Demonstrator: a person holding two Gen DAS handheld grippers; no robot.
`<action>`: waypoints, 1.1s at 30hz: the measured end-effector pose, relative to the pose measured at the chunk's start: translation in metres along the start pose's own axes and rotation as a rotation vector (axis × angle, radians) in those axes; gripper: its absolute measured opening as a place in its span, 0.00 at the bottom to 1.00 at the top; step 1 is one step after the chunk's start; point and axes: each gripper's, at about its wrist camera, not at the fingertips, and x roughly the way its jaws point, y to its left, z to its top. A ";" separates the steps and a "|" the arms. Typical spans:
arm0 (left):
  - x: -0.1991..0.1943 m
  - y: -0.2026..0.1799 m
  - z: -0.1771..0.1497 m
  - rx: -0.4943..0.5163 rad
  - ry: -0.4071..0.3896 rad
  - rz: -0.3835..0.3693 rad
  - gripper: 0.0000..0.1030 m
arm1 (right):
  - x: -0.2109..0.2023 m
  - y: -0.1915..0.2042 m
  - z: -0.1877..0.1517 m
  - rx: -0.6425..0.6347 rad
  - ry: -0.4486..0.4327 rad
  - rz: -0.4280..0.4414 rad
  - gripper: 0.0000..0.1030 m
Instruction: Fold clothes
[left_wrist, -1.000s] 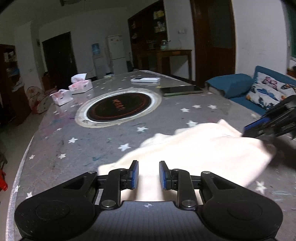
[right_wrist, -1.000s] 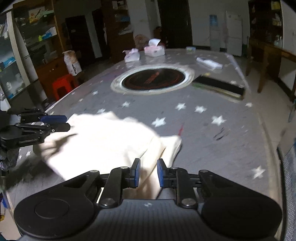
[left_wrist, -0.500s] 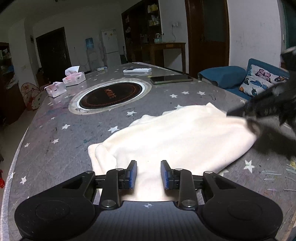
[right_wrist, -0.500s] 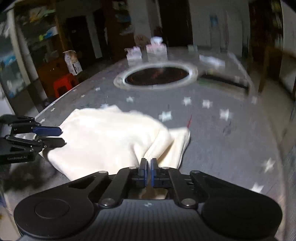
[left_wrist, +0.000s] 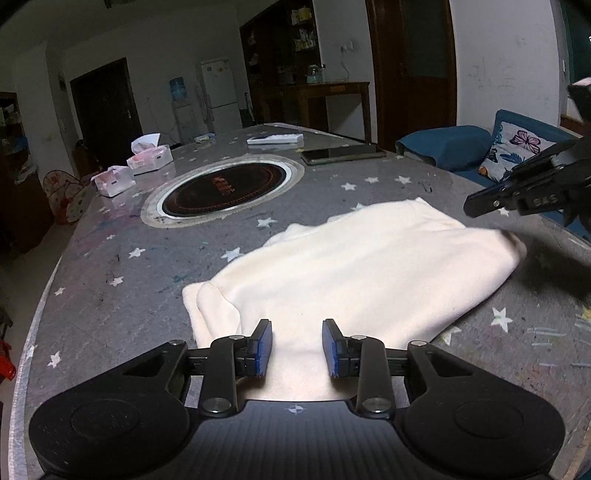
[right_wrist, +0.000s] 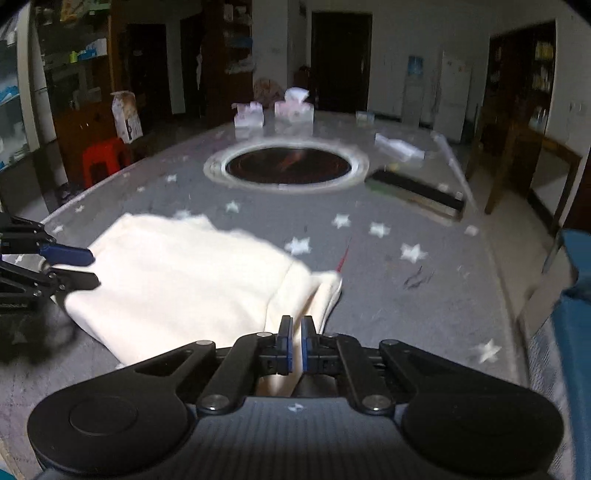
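On the far left of the grey, star-printed counter (left_wrist: 110, 266), two pink-and-white tissue boxes (left_wrist: 149, 158) are seen side by side, well apart from the cloth. To their right, a round black cooking plate with a silver ring (left_wrist: 225, 188) is set into the counter's middle. Farther right and farther away, a flat white box (left_wrist: 275, 139) and a dark flat tablet (left_wrist: 341, 153) are laid near the far edge.

The cream, soft-looking folded garment (left_wrist: 354, 273) is spread flat on the near part of the counter, nearer than the cooking plate, with a doubled fold at its near left corner.

The left tongs (left_wrist: 297, 349) are held low over the garment's near edge. Their blue-padded fingers (left_wrist: 264, 347) are parted by a moderate gap, the cloth is seen beneath and between them, and no pad is pressed on it.

At the right end of the garment, the right tongs (right_wrist: 295, 343) are closed almost completely, only a sliver being left between the blue pads. A bunched edge of the cream cloth is seen right at their tips; whether it is pinched cannot be told. The right-wrist view is blurred.
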 end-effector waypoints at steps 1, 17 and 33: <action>-0.002 -0.001 0.001 -0.002 -0.009 -0.002 0.32 | -0.006 0.002 0.002 -0.008 -0.016 0.006 0.04; -0.015 0.009 -0.001 -0.051 -0.025 0.005 0.32 | -0.016 0.009 -0.011 0.001 0.004 0.086 0.16; -0.018 -0.019 -0.004 0.045 -0.037 -0.044 0.34 | -0.005 0.074 -0.012 -0.222 0.054 0.224 0.17</action>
